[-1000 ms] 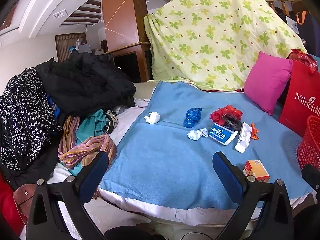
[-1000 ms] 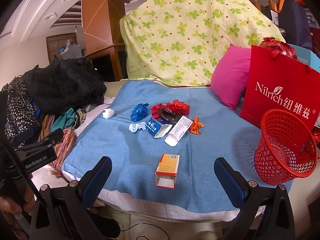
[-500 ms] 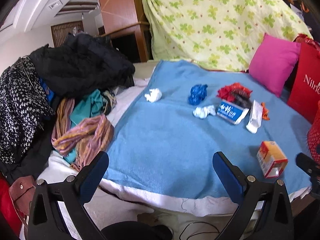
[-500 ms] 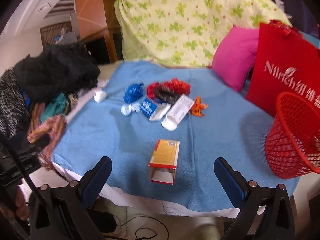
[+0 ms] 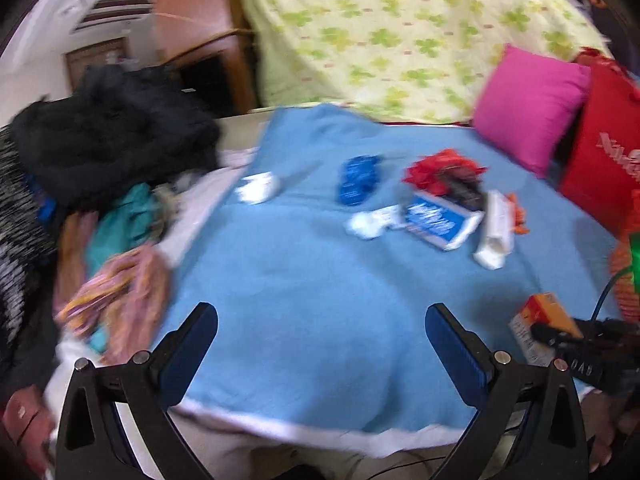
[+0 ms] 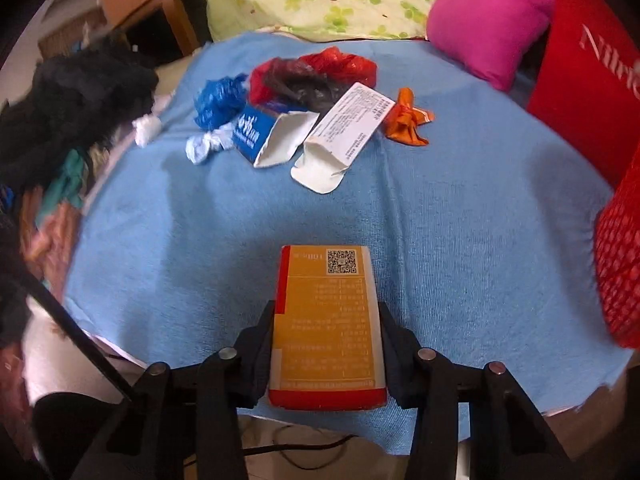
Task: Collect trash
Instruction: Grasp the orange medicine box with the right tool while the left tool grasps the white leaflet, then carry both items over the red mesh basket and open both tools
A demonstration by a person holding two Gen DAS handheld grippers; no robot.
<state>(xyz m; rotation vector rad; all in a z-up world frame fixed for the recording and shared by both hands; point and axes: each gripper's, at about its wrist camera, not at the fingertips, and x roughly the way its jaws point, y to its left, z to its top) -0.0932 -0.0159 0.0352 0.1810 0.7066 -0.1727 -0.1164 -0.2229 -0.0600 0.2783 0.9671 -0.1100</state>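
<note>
Right tongs (image 6: 326, 344) clamped on an orange carton (image 6: 326, 320), one finger against each long side, carton's near end between the fingers and QR-code end pointing away, low over the blue blanket (image 6: 440, 208). Ahead of these tongs, a cluster of trash on the blanket: white box (image 6: 344, 128), blue-and-white box (image 6: 268, 132) to its left, red and black bags (image 6: 316, 72) behind, orange wrapper (image 6: 406, 118) to the right, blue bag (image 6: 218, 98) and two white paper wads (image 6: 208, 144) further left. Red basket (image 6: 622, 260) at far right, red shopping bag (image 6: 588, 80) and pink pillow (image 6: 488, 16) beyond it.

Left tongs (image 5: 320, 340) spread wide, nothing between the fingers, above the near blanket edge. Same orange carton (image 5: 548, 316) visible to the right of them, same trash cluster ahead, blurred. Pile of clothes (image 5: 108, 184) to the left.
</note>
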